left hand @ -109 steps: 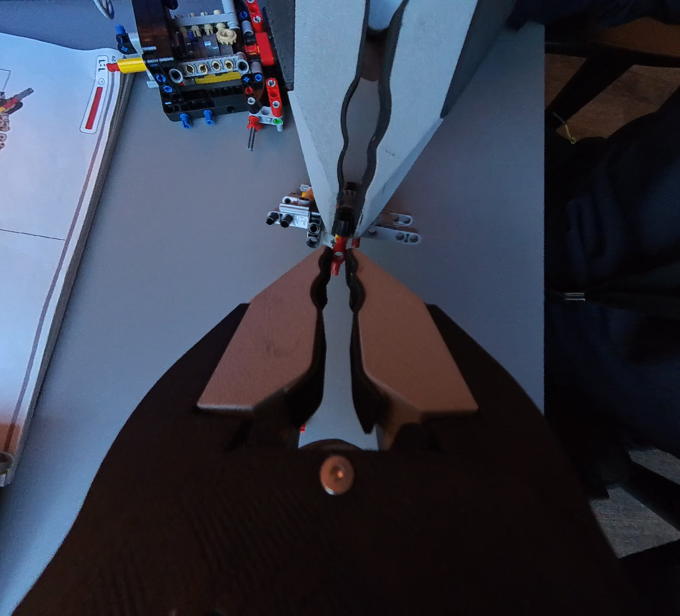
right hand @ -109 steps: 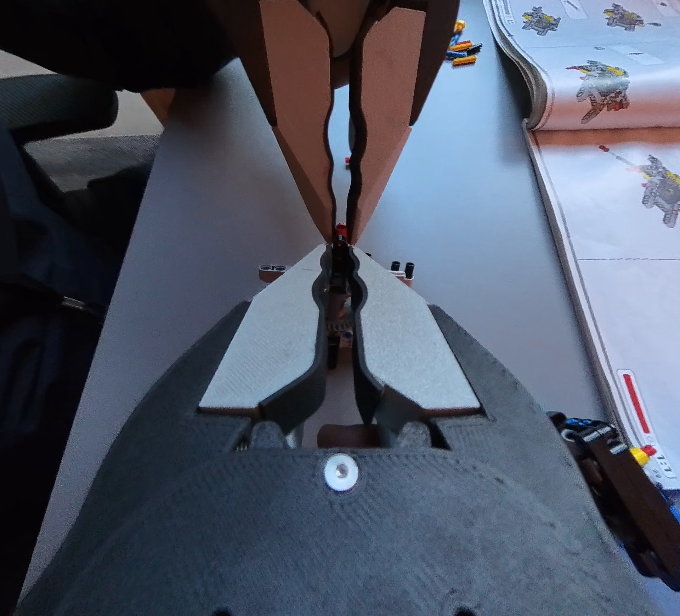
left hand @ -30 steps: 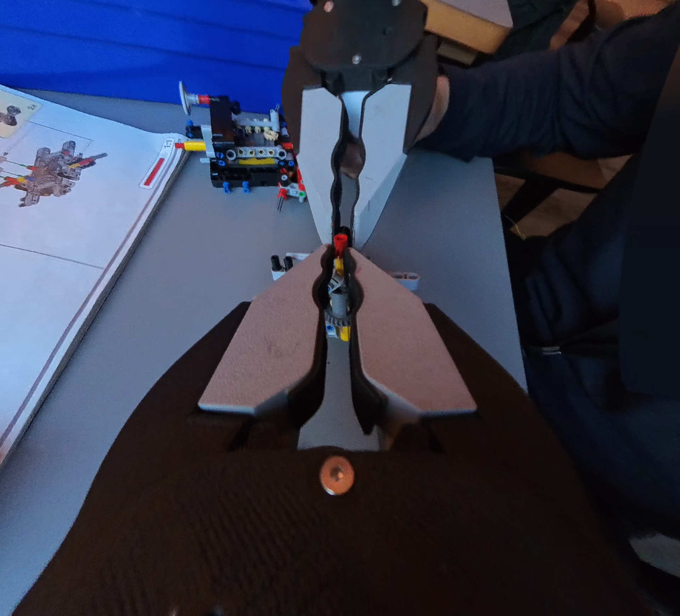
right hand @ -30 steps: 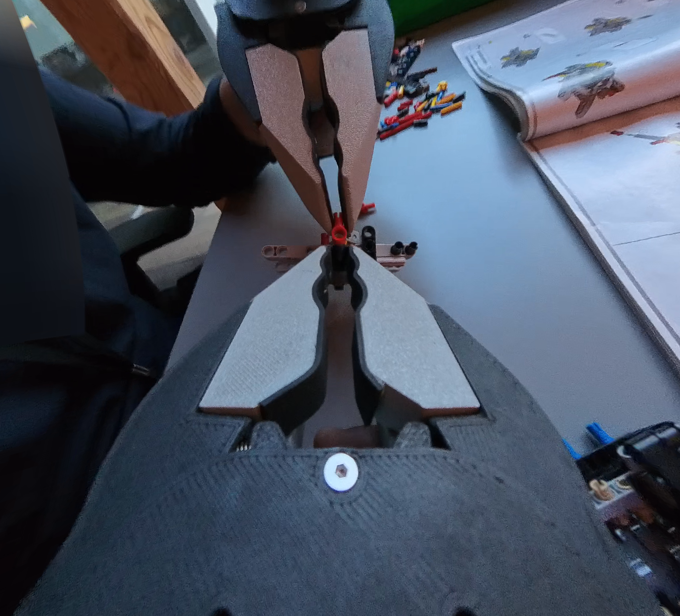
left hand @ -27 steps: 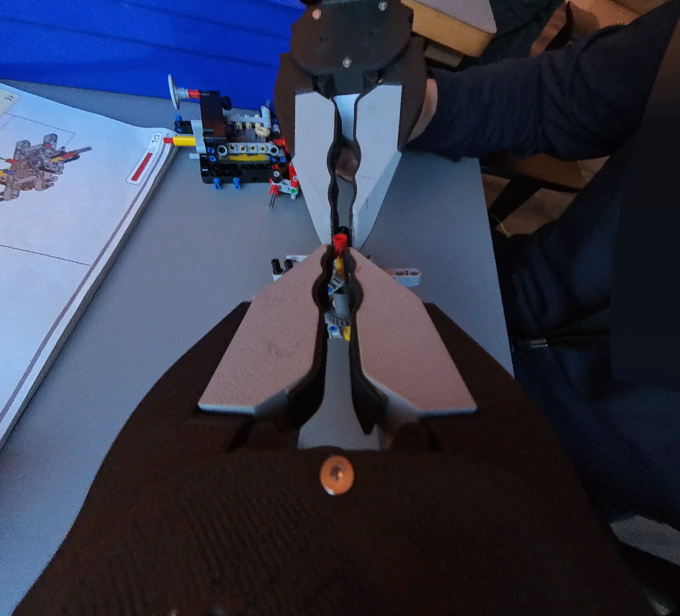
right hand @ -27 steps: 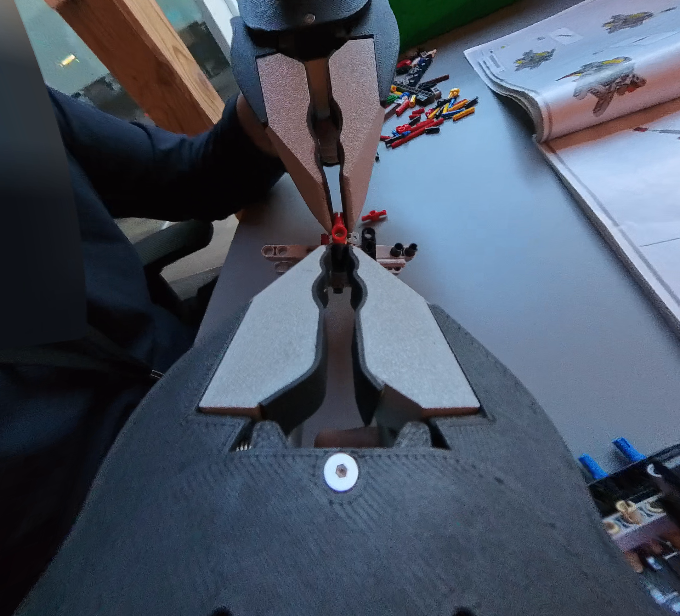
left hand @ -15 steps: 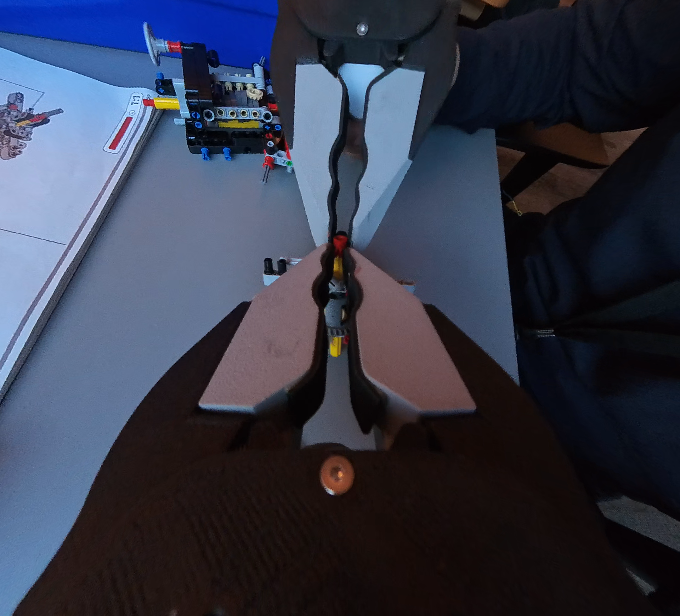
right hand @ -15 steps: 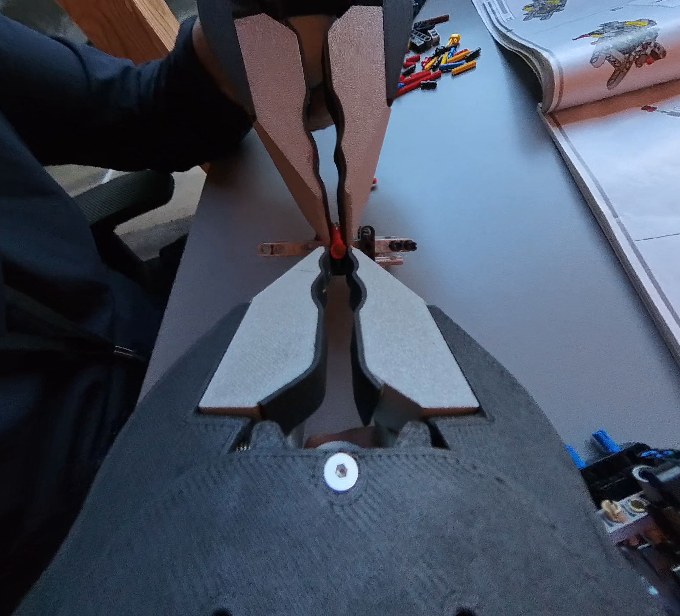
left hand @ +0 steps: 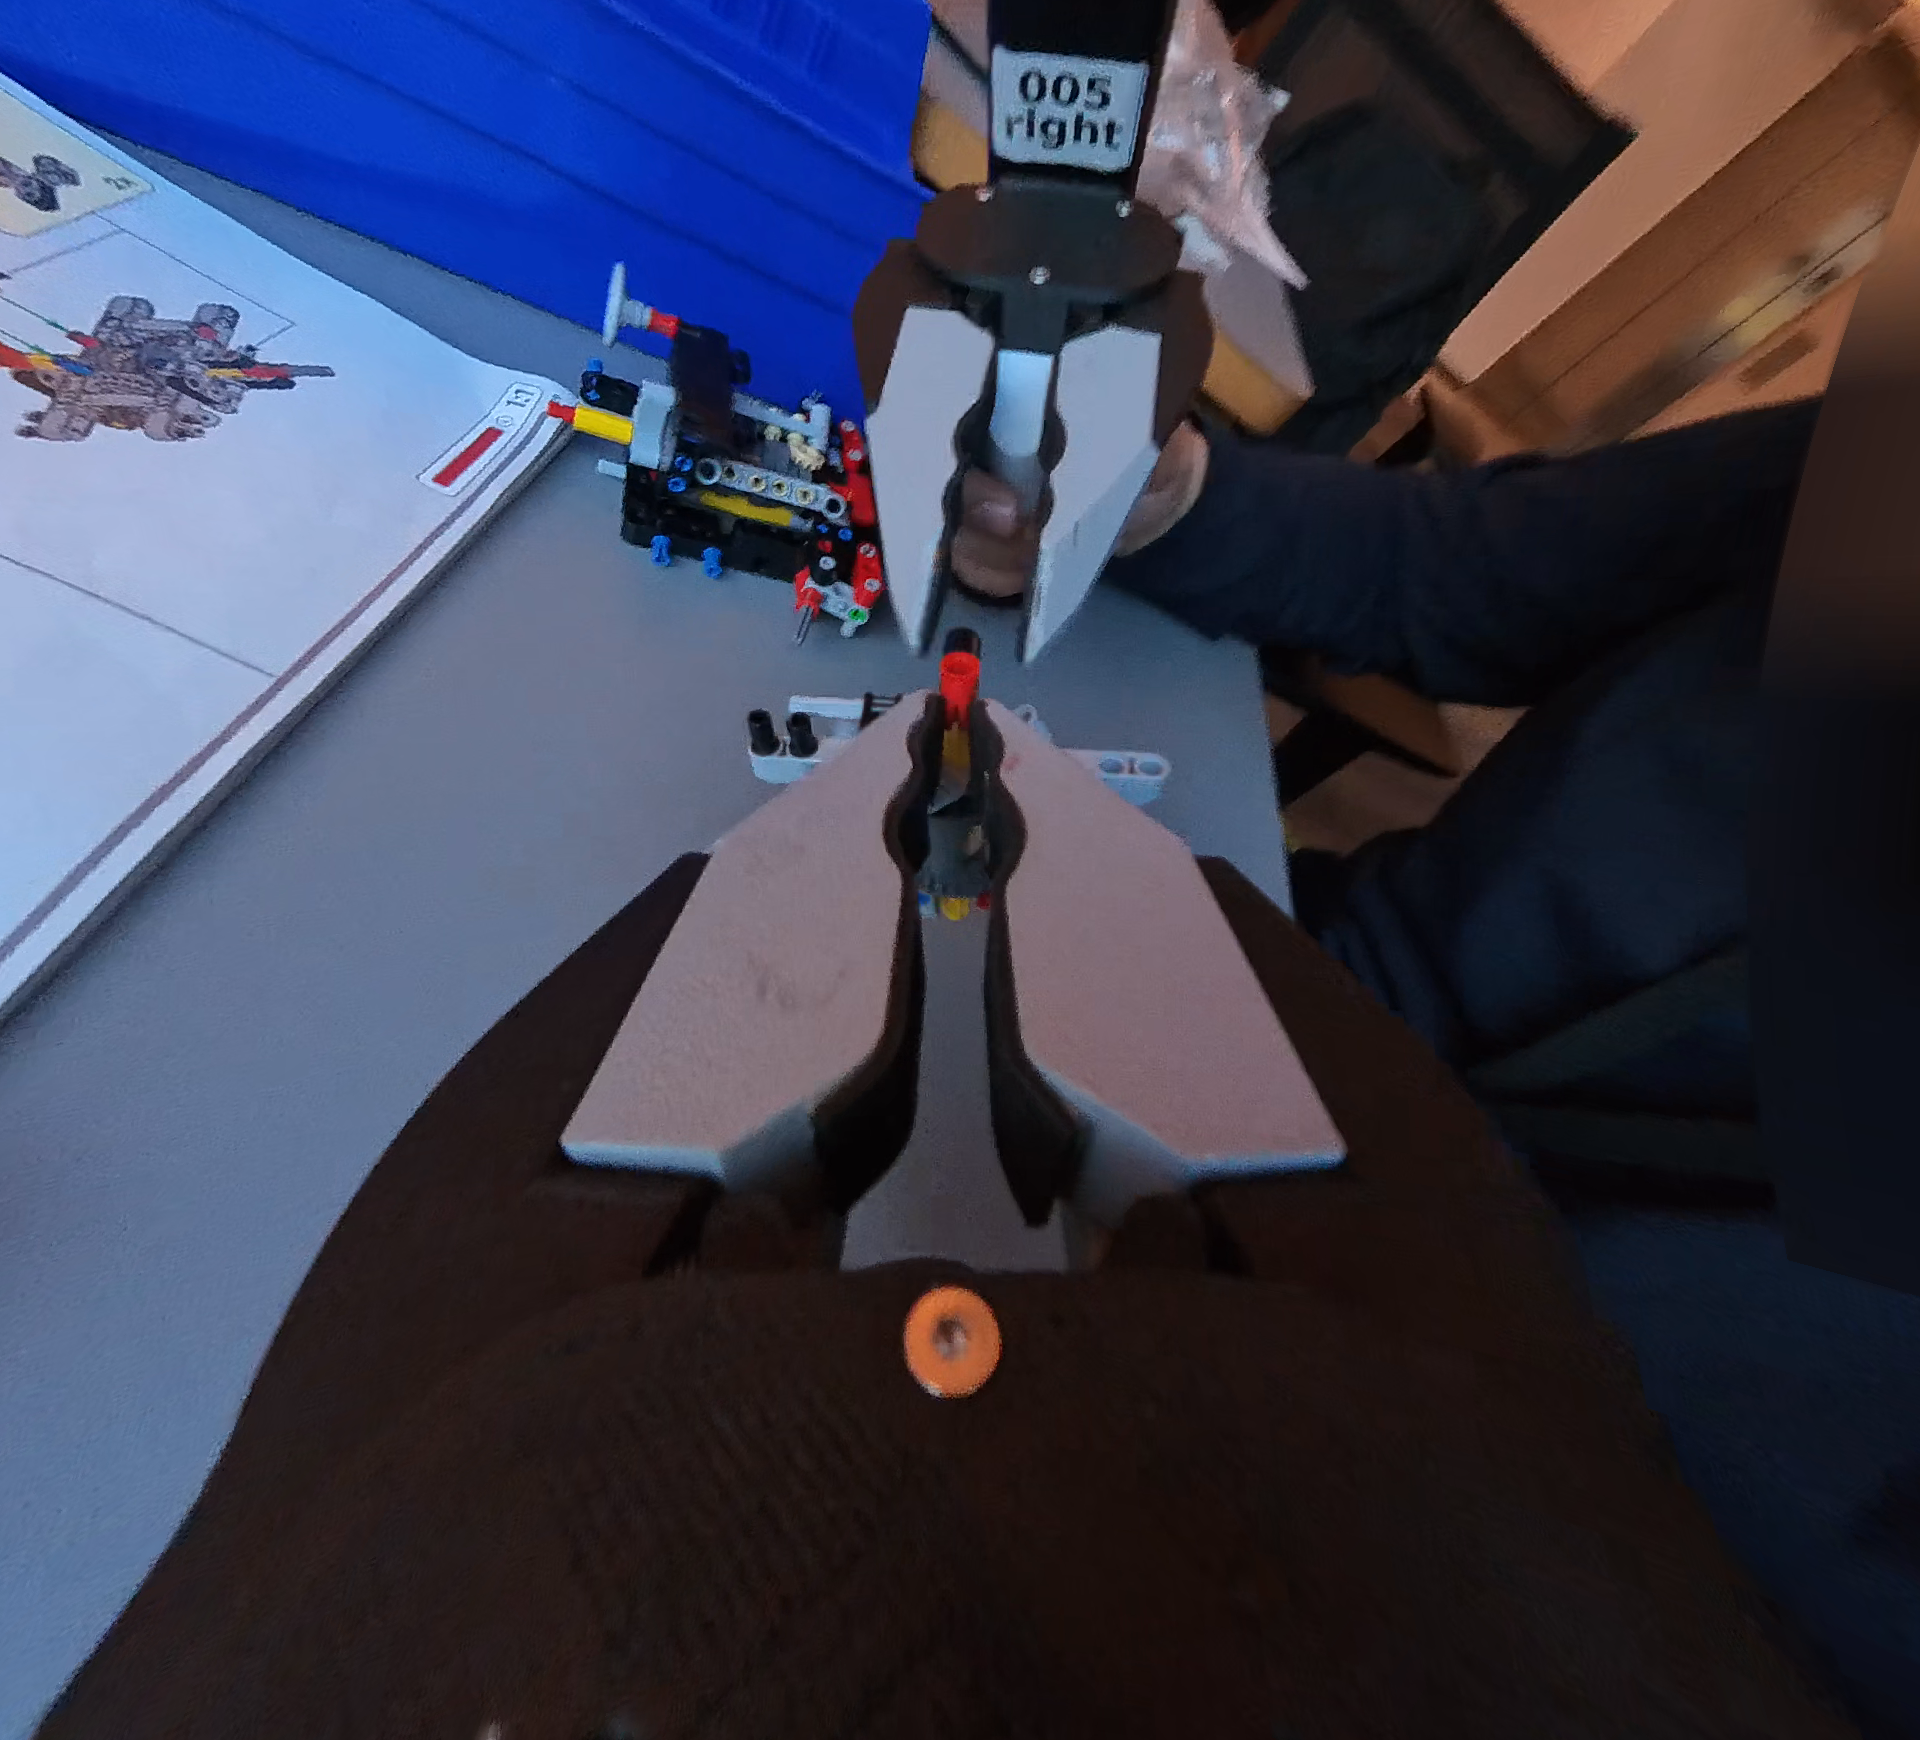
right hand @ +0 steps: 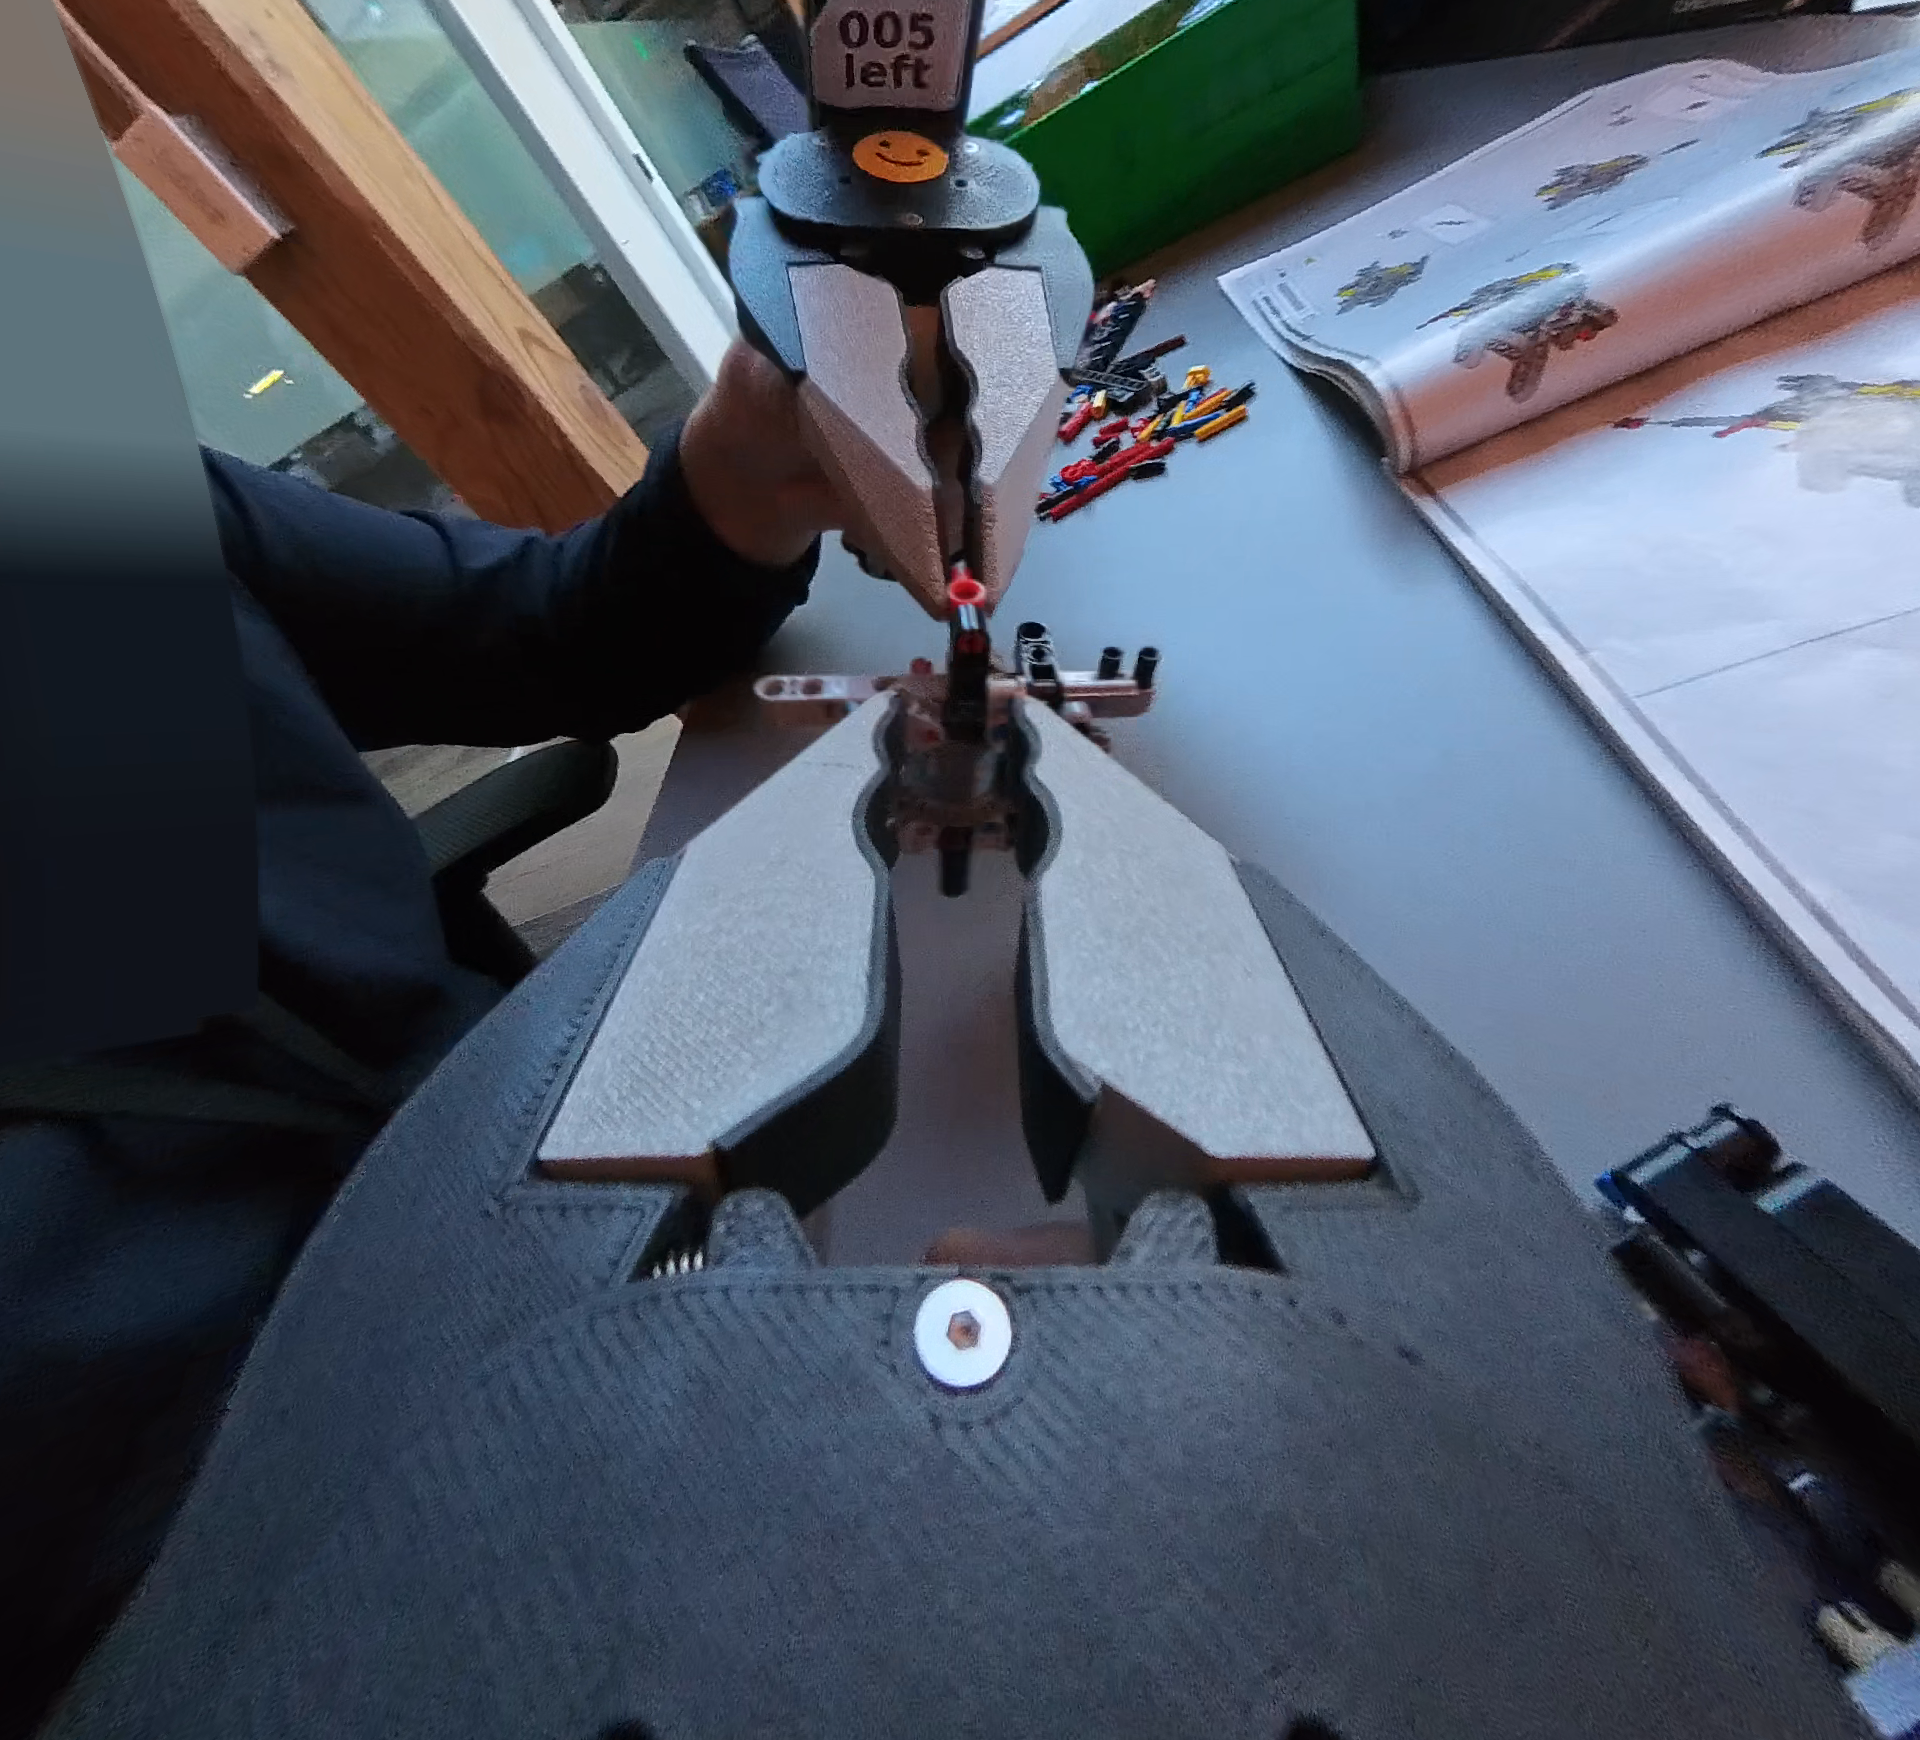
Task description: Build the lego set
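My left gripper [left hand: 954, 703] is shut on a small red connector [left hand: 958, 677] with a black pin [left hand: 961, 643] sticking out of its far end. It holds this just above a small white beam assembly [left hand: 800, 750] on the grey table. My right gripper [right hand: 954, 703] faces it, open. Its grey fingertips [left hand: 914, 630] stand on either side of the black pin without touching it. In the right wrist view the left gripper [right hand: 961, 584] holds the red connector [right hand: 966, 592], and the black pin [right hand: 961, 651] reaches toward my open right jaws. The white assembly [right hand: 1101, 682] lies below.
A larger black, grey and red model [left hand: 738, 485] stands behind, next to an open instruction booklet [left hand: 208, 547] and a blue bin [left hand: 416, 28]. Loose pieces [right hand: 1132, 433] and a green bin [right hand: 1195, 90] lie farther off. The table's edge [left hand: 1262, 755] is close on the person's side. Only a small space, under 4 cm, lies between the two pairs of fingers.
My right gripper has opened, let go of the black pin end and drawn back a little. My left gripper stays shut on the red connector. Both views have tilted up.
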